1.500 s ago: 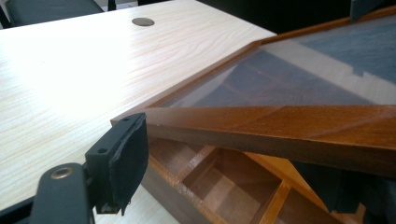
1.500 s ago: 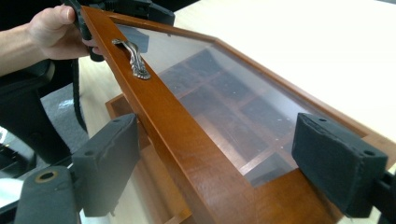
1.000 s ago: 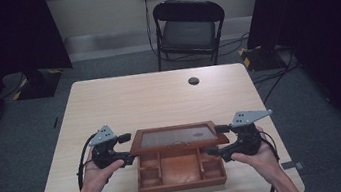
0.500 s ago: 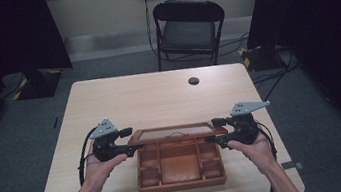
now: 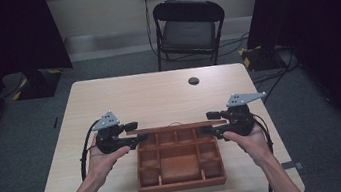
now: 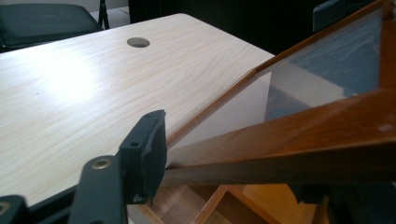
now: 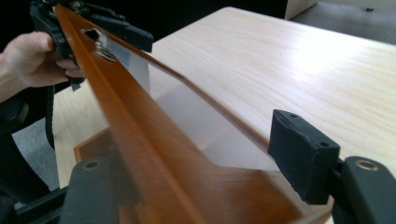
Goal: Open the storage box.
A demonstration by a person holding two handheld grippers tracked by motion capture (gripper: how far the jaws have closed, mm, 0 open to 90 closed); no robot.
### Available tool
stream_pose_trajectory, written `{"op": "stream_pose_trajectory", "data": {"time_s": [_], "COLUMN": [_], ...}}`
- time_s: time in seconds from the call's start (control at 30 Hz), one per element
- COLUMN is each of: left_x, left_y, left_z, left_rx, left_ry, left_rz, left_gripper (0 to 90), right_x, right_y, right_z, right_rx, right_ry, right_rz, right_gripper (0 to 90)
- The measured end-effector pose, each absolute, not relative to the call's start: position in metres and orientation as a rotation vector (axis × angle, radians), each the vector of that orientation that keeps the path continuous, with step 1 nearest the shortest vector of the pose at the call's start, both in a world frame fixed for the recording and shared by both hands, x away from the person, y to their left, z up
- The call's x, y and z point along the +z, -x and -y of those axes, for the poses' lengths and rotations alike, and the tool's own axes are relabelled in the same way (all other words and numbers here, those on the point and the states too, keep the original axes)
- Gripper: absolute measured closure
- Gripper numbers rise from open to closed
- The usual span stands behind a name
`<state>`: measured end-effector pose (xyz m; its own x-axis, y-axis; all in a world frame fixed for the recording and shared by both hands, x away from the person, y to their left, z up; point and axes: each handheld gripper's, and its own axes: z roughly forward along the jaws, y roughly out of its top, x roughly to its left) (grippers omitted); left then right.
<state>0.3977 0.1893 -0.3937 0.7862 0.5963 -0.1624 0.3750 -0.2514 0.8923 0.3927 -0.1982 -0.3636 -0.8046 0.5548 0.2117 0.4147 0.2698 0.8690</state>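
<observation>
A brown wooden box (image 5: 181,185) with several compartments lies near the table's front edge. Its glass-paned lid (image 5: 175,126) stands raised on its far side, seen almost edge-on from above. My left gripper (image 5: 136,132) is shut on the lid's left end, my right gripper (image 5: 211,123) on its right end. Both pairs of jaws have just been closing with the lid frame between them. In the left gripper view the lid (image 6: 303,135) crosses my left gripper (image 6: 229,172) at a slant. In the right gripper view the lid (image 7: 140,126) runs from my right gripper (image 7: 201,177) to the left gripper (image 7: 93,23).
The light wooden table (image 5: 158,97) stretches bare beyond the box, with a round cable hole (image 5: 193,80) near its far edge. A black folding chair (image 5: 189,27) stands behind the table. Dark curtains hang at both sides.
The lid has swung up from a low tilt to nearly upright. Both grippers moved away from the person and slightly up with it.
</observation>
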Motion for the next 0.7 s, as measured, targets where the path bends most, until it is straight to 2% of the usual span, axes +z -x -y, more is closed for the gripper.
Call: {"op": "stream_pose_trajectory", "data": {"time_s": [0.27, 0.53, 0.7], "left_x": [-0.386, -0.385, -0.383], "left_y": [-0.408, -0.421, -0.428], "left_z": [-0.188, -0.189, -0.19], "left_rx": [0.27, 0.256, 0.233], "left_ry": [-1.865, -1.854, -1.847], "left_rz": [-0.749, -0.743, -0.74], "left_gripper": [44.8, 45.9, 46.8], "right_x": [-0.352, -0.348, -0.35], "right_y": [-0.404, -0.415, -0.422], "right_z": [0.192, 0.191, 0.191], "right_rx": [1.59, 1.605, 1.603], "right_ry": [-0.891, -0.898, -0.914], "right_rz": [-2.378, -2.352, -2.333], "right_gripper": [37.5, 43.9, 43.4]}}
